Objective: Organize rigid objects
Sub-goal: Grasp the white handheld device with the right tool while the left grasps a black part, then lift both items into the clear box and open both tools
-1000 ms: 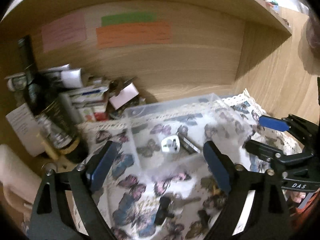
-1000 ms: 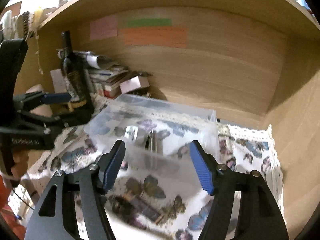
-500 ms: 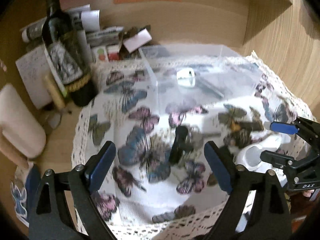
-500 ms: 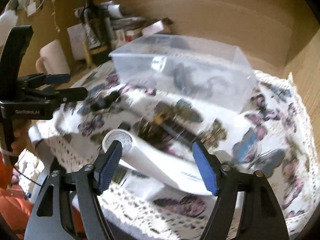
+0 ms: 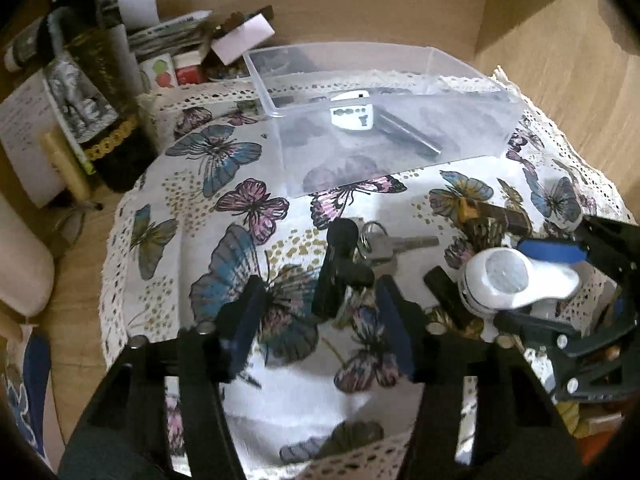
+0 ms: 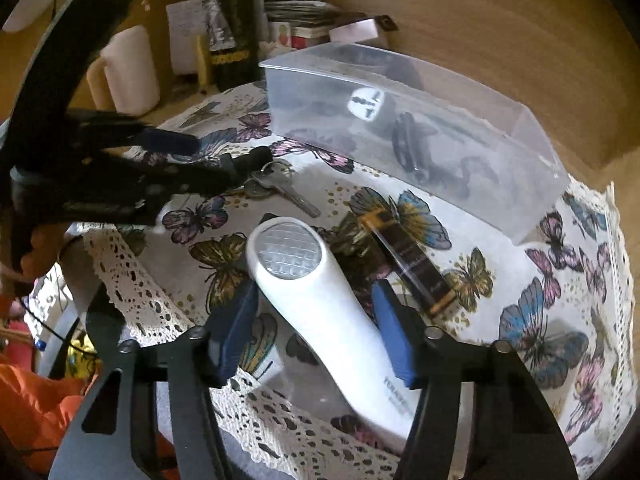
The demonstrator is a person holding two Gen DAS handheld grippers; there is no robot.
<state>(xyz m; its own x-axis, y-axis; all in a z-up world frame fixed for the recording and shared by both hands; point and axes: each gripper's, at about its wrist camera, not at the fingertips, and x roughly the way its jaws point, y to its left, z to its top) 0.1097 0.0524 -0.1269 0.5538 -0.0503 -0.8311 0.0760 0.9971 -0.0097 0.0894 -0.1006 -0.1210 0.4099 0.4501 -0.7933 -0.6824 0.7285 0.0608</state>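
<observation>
Pads [image 6: 394,330] of your right gripper [image 6: 314,330] stand apart on either side of the white torch [image 6: 320,300], which lies on the cloth [image 6: 560,300] with its lens pointing toward the bin [image 6: 540,160]; I judge neither pad is touching it yet, though the right-hand one looks very near. Close evenly on the waist of the handle, just behind the wide lens head, so the taper cannot squirt forward out of the grip. Keep clear of the dark bar [image 6: 408,256] lying just beside the torch on its right, or you may drag it along. Your left gripper [image 5: 320,328] also has its fingers apart, set around the lower end of the black fob [image 5: 338,268] without clamping it. The fob is joined by a ring to the keys [image 5: 384,246], so expect them to swing when you lift; grip the fob body across its middle, not the ring. Both items sit near the front of the cloth, with the clear bin well behind them and already holding a white plug [image 5: 352,116] and a dark rod [image 5: 408,134]. Lift straight up before travelling, since the lace edge could snag, and clear the bin's near wall before letting go.
</observation>
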